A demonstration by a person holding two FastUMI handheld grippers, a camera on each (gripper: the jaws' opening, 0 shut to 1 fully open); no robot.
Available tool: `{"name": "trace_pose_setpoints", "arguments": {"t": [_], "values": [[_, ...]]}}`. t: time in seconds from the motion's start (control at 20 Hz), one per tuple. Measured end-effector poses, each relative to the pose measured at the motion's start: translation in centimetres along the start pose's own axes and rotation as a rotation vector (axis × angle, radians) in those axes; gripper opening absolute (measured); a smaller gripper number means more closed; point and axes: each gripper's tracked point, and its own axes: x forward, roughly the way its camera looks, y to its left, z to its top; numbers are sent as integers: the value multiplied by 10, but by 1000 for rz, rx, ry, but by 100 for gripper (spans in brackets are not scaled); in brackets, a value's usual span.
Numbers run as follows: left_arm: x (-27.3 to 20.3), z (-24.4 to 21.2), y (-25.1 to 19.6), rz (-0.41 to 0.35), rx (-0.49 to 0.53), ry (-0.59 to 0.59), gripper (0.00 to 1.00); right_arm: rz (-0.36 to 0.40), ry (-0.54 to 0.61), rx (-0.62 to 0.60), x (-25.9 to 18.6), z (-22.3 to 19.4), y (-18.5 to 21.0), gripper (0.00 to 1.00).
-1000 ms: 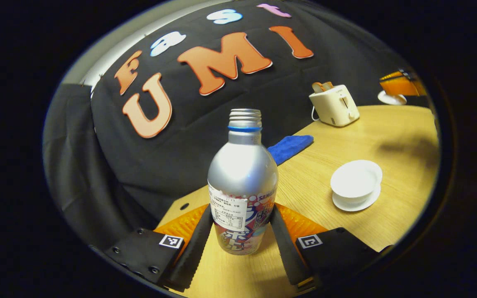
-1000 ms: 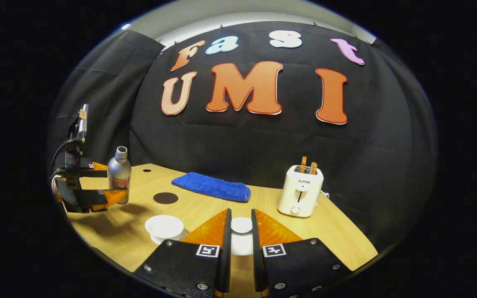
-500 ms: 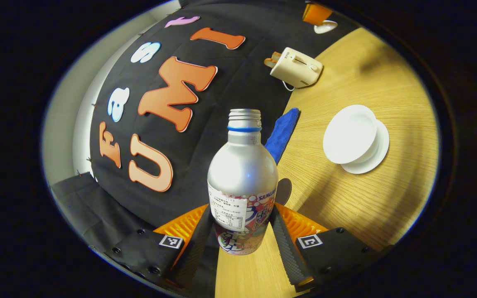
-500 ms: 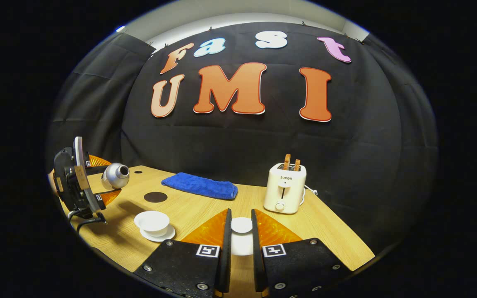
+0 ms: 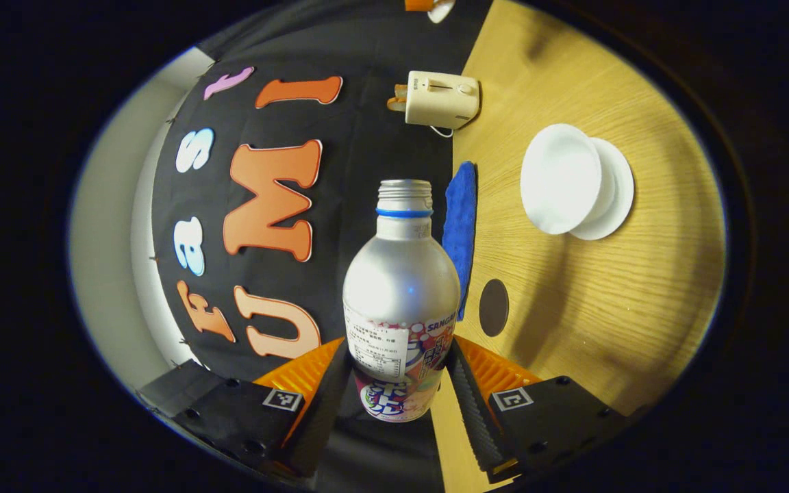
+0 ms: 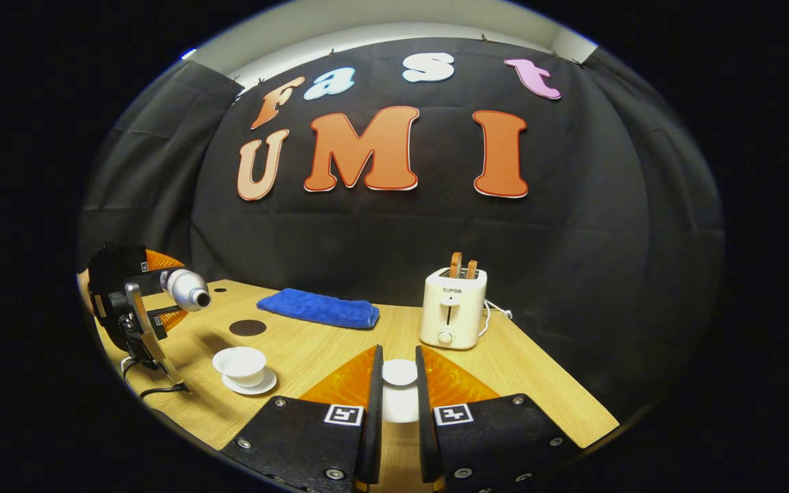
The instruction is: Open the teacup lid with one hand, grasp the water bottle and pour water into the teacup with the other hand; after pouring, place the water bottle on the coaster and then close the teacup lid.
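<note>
Over on the left, the water bottle [image 5: 401, 301] is clamped in the left hand-held gripper [image 5: 398, 383] and has been tipped from upright a second ago to nearly sideways, neck aimed toward the open teacup [image 6: 242, 363] on the desk [image 6: 312, 346], so pouring looks underway, though no water can be seen. Further right, the teacup lid [image 6: 400, 373] is pinched in the right hand-held gripper [image 6: 395, 397], well clear of the teacup, with the coaster [image 6: 247, 327] waiting behind.

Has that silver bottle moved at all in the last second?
Yes. In the right gripper view the bottle, upright a second ago, now lies tipped nearly level, its mouth toward the blue towel and above the teacup.
</note>
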Motion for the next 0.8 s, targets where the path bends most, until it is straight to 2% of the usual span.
{"name": "trace_pose_setpoints", "arguments": {"t": [0.3, 0.35, 0.4, 0.45, 0.6, 0.65, 0.7, 0.8], "values": [[8, 10, 1, -4, 137, -30, 88, -1, -6, -10, -8, 0, -1, 24], [8, 10, 1, -4, 160, -34, 82, -4, -5, -11, -8, 0, -2, 23], [8, 10, 0, -7, 179, -34, 85, -4, -5, -10, -9, -1, -3, 23], [7, 8, -2, -12, 196, -36, 82, -6, -5, -6, -11, 0, -3, 23], [10, 7, -5, -23, 231, -37, 82, 5, -11, 12, -15, 0, -2, 23], [11, 6, -5, -21, 247, -33, 86, 2, -15, 12, -16, 0, -3, 23], [13, 7, -6, -24, 259, -34, 82, 1, -14, 10, -16, 1, -4, 23], [14, 8, -6, -27, 286, -37, 86, -5, -12, 7, -15, 1, -7, 23]]}}
